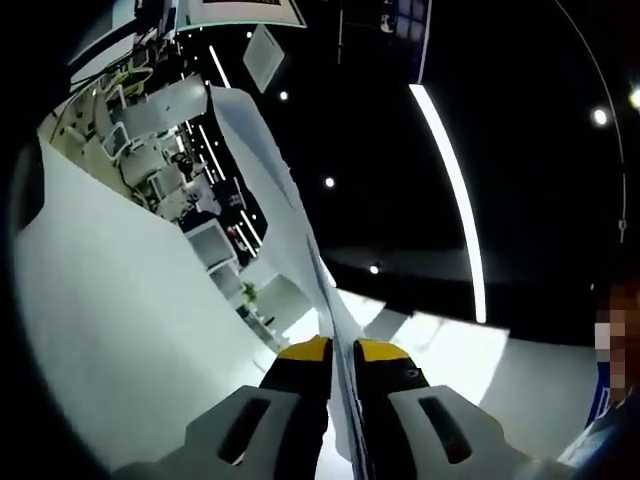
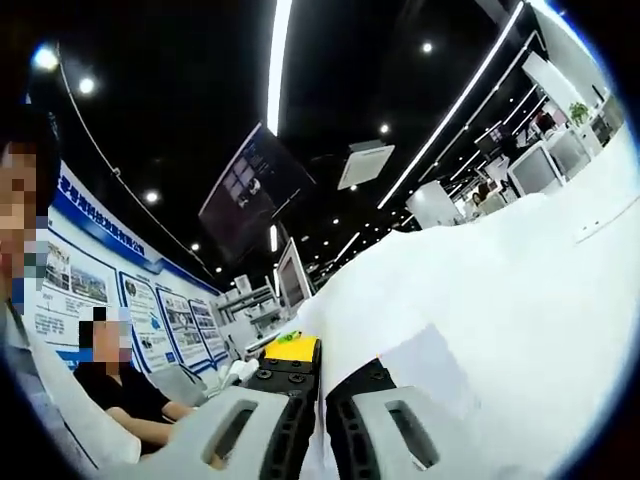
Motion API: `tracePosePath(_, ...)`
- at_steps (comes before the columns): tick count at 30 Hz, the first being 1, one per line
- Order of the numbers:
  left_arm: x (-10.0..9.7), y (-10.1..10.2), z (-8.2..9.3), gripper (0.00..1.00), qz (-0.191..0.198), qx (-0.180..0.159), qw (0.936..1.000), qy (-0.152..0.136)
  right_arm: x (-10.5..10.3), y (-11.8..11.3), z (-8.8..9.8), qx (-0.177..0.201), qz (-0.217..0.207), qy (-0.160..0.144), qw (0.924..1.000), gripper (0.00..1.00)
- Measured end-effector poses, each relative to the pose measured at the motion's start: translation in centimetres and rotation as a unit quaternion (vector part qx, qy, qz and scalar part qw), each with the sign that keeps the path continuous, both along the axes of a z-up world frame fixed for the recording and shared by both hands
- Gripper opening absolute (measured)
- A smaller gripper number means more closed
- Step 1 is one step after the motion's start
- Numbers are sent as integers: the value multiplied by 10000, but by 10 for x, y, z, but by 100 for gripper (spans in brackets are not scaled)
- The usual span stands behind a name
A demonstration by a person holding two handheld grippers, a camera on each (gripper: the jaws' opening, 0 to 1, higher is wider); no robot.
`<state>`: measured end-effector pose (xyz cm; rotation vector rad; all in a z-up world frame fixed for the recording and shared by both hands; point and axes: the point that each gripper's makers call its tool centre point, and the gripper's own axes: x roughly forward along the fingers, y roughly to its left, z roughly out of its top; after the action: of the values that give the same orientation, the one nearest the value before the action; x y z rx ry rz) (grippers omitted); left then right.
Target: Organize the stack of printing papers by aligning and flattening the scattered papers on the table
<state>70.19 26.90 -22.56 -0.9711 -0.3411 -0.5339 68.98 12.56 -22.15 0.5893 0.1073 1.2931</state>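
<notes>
Gripping from both ends, we had the paper stack (image 1: pixel 262 160) lifted edge-on, both views tipped up toward the ceiling lights and the surface nowhere beneath us. In the left gripper view, our left claw (image 1: pixel 341 352) was clamped on the sheets, yellow tips squeezed tight either side, and the stack ran straight away from the claw along its own line, its thin edge rising ahead to a far corner. In the right gripper view, our right claw (image 2: pixel 320 368) pinched the stack's near edge too, and the white sheets spread ahead and to the claw's right like a wide slope. So the long axis ran between our two claws, each equally near its own end. We judged the next move was lowering that bottom edge squarely.
</notes>
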Motion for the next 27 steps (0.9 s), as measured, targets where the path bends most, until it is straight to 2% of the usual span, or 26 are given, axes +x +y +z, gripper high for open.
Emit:
tracePosePath(11, 2, 1, -1, 13, 14, 22, 10000, 22, -4, 6, -7, -22, 104, 204, 9997, 0)
tracePosePath(27, 0, 0, -1, 14, 19, -3, 10000, 26, -22, 23, -17, -215, 413, 233, 9986, 0)
